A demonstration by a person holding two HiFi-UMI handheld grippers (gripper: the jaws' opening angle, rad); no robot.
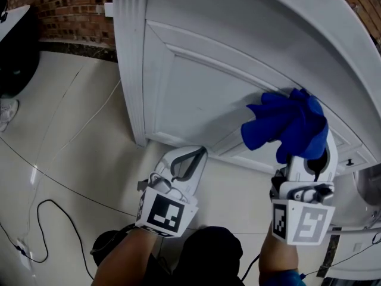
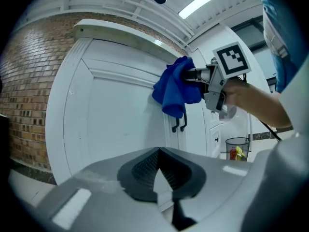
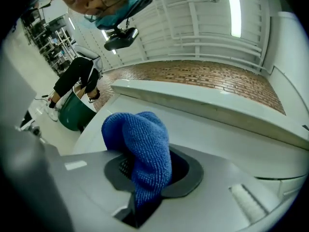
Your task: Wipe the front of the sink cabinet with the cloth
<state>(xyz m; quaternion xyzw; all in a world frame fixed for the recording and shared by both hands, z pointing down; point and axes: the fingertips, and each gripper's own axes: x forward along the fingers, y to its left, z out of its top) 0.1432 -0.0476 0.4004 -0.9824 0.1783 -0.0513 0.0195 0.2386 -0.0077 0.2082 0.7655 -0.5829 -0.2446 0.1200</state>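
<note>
Pinching the blue cloth in my right tongs, left tongs pressed together empty, I judged firm overlapping strokes across the cabinet door best.

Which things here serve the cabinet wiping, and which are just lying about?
In use: blue cloth, gripped by the right gripper; white cabinet door.
Lying about: floor cable; clear bin; left gripper, shut and empty.

Red brick wall in bg, pale tile floor w/ black cable, strip light overhead.
</note>
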